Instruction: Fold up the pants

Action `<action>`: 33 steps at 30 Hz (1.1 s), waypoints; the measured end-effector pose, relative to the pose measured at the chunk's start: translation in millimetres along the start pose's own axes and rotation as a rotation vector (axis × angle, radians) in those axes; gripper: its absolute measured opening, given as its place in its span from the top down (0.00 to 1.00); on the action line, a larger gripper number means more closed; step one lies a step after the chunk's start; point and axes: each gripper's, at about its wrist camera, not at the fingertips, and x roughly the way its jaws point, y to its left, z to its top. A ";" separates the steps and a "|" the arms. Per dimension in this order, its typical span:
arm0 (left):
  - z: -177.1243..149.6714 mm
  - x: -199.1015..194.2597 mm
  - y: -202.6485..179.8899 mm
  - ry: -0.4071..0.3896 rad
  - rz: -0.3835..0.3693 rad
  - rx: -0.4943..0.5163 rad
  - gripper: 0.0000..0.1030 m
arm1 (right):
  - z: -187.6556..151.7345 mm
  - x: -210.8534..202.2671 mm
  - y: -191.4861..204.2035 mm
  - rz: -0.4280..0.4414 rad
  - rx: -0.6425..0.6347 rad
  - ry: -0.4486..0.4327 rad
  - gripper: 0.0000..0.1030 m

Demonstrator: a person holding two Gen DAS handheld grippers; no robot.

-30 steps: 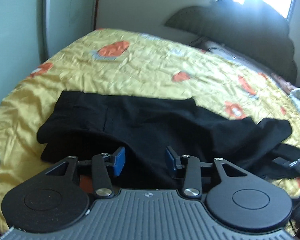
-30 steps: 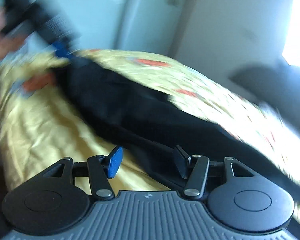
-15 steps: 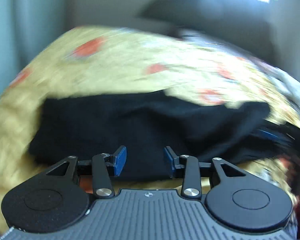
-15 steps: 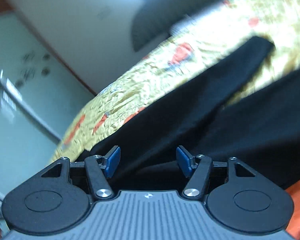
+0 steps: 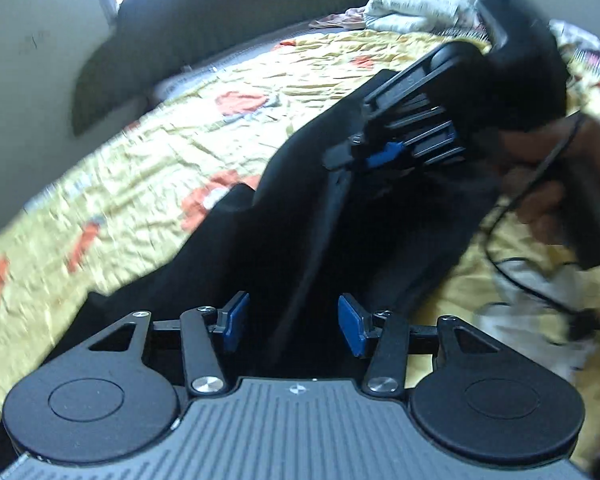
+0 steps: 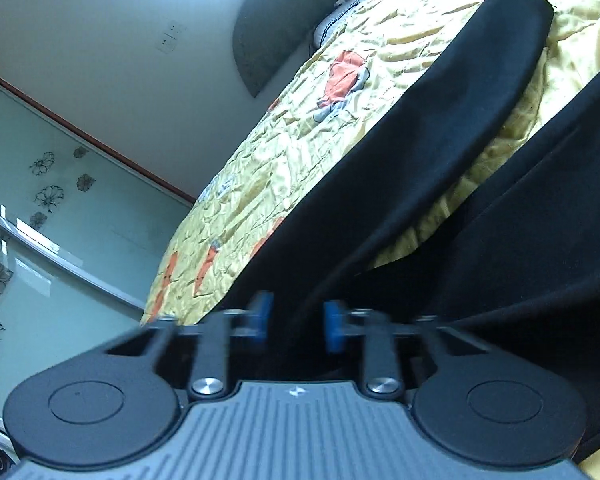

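Pants (image 5: 364,216) run lengthwise straight ahead of your left hand-held gripper (image 5: 293,323), its blue pads apart; your right hand-held gripper (image 6: 295,321), nearly closed, straddles cloth.

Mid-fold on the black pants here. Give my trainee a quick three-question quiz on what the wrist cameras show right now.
1. True or false: the left gripper has its jaws shut on the black fabric pants.
2. The pants lie on: A) a yellow quilted bedspread with orange motifs; B) a wooden table; C) a grey carpet.
3. Fill in: the left gripper's finger pads are coloured ____.
Key: 1 false, the jaws stand apart over the fabric; 2 A; 3 blue.
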 end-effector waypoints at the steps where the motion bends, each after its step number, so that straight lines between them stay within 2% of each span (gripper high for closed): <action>1: 1.7 5.3 -0.5 -0.004 0.017 0.013 0.47 | -0.8 -2.6 -1.4 0.005 0.009 -0.010 0.89; 3: 4.1 14.0 -1.8 -0.011 0.047 0.032 0.53 | -2.2 -8.8 -3.4 0.018 0.030 -0.035 0.93; 4: 5.3 18.9 -1.8 -0.005 0.065 0.041 0.64 | -2.8 -13.0 -4.6 0.030 0.044 -0.048 0.93; 5: 6.4 24.4 -3.5 -0.002 0.084 0.053 0.68 | -3.6 -16.9 -5.1 0.040 0.052 -0.059 0.93; 7: 7.2 26.2 -5.7 -0.021 0.102 0.050 0.87 | -6.1 -24.0 -4.9 0.043 0.054 -0.074 0.93; 11: 6.3 18.9 -4.2 -0.063 0.077 0.006 0.91 | -13.0 -36.7 -8.6 0.036 0.057 -0.078 0.93; 14: 6.1 12.1 -5.9 -0.090 0.057 0.000 0.92 | -12.5 -41.2 -10.6 0.032 0.021 -0.029 0.93; 19: 6.6 20.7 -6.2 -0.064 0.054 -0.043 0.92 | 9.4 -28.7 -24.9 -0.033 0.072 -0.020 0.89; 23: 8.0 20.9 -5.6 -0.056 0.055 -0.060 0.92 | 36.6 -23.9 -39.5 -0.107 0.081 -0.114 0.89; 29: 7.7 23.7 -8.4 -0.056 0.062 -0.052 0.86 | 75.3 -29.2 -85.2 -0.171 0.253 -0.248 0.89; 33: 7.8 24.9 -10.5 -0.057 0.068 -0.056 0.87 | 97.6 -34.2 -96.1 -0.213 0.282 -0.315 0.89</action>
